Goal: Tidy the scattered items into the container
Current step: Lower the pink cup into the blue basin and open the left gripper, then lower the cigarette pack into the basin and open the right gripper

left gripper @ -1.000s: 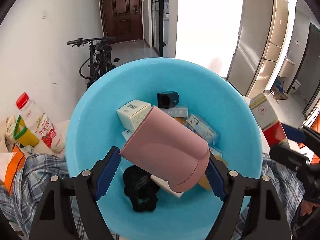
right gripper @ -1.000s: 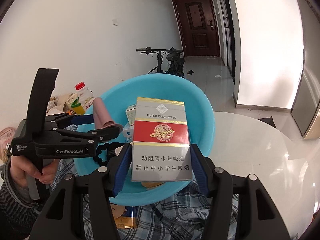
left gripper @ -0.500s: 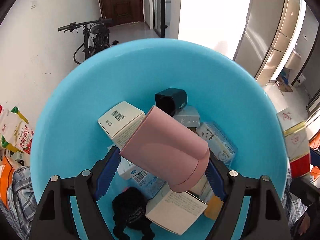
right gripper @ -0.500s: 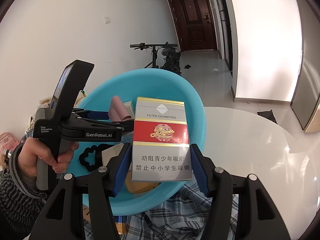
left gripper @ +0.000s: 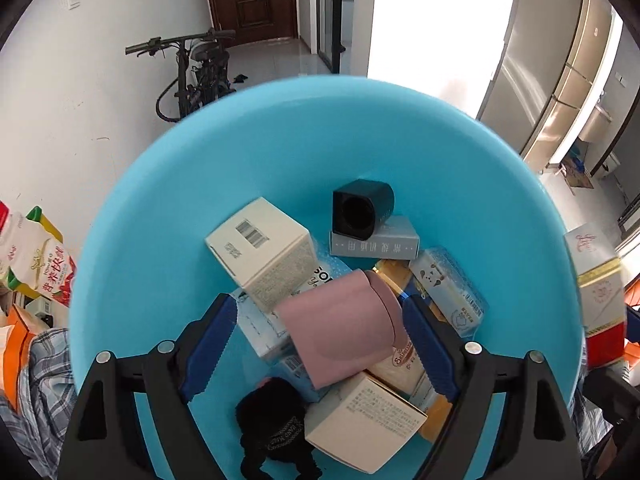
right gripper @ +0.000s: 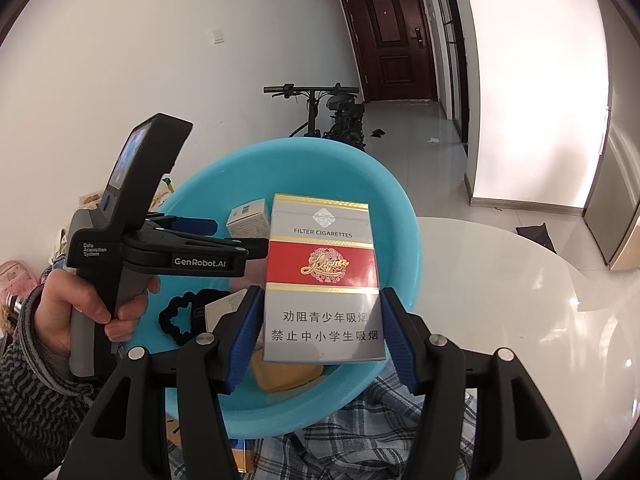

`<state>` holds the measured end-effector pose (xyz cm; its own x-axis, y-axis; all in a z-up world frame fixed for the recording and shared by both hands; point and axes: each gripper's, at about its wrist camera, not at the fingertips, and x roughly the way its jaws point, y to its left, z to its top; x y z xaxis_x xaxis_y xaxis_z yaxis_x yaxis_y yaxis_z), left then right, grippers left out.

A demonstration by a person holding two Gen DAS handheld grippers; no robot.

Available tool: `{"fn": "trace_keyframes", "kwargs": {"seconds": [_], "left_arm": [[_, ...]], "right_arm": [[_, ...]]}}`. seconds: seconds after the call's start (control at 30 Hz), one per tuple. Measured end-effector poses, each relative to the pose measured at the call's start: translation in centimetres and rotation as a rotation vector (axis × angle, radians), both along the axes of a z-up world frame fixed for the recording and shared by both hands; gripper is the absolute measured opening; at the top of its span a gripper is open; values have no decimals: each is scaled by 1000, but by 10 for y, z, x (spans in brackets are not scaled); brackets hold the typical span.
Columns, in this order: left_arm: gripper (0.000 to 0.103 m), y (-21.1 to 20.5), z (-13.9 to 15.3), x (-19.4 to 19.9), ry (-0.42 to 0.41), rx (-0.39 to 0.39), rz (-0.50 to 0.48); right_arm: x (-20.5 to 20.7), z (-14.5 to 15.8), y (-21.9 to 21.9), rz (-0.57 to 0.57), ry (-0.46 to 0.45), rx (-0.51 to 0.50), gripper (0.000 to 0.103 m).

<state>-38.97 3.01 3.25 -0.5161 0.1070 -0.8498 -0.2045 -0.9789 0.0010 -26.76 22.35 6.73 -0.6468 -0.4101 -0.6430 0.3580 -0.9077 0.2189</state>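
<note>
Basin (left gripper: 320,128): round, smooth, glossy sky-blue plastic; stands on a checked cloth (right gripper: 360,432) over a white glossy tabletop (right gripper: 500,280).

Pink cup (left gripper: 340,332): matte, cylindrical, lying tilted on the heap of boxes inside the basin, between the blue ribbed pads of the left tongs (left gripper: 316,340). The jaws are opening; a gap shows on the left pad's side, while the right pad sits just beside the cup's rim. A second ago the cup hung gripped above the heap; now it rests lower, among the boxes.

Other contents: cream carton with barcode (left gripper: 260,252); black square-bodied cap with round hollow (left gripper: 362,208) atop a grey-blue flat box (left gripper: 374,244); clear-wrapped tissue pack (left gripper: 448,292); black frilled scrunchie (left gripper: 276,428); cream printed box (left gripper: 364,420).

Cigarette pack (right gripper: 324,280): rectangular, silver, red and gold card, upright, clamped at its lower sides in the right tongs (right gripper: 320,336), held in front of the basin's near rim, unchanged from before.

Surroundings: a person's hand (right gripper: 80,312) in a striped knit sleeve grips the left tool's handle; a drink bottle (left gripper: 36,264) stands left of the basin; a bicycle (left gripper: 192,76) leans at the white wall.
</note>
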Motion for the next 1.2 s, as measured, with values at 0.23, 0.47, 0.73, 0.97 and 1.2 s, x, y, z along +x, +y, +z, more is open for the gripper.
{"fn": "trace_keyframes", "kwargs": {"seconds": [0.23,0.47,0.73,0.97,1.2], "left_arm": [[87,-19,25,51,96,-2,7],[92,-33,37,95,143,32,22],[92,-37,27,89,121,21,22],[92,-43,22,80,121,55,27],[92,-47,22,83,127,55,30]], "right_arm": [[0,5,-10,18,-7,12,57],[-13,6,-36,47,-17,74,57],[-50,-19,-54,34,-87,145,57],[-69,-34,-54,16,-117,216,57],[-72,-33,-65,14,-109,255,57]]}}
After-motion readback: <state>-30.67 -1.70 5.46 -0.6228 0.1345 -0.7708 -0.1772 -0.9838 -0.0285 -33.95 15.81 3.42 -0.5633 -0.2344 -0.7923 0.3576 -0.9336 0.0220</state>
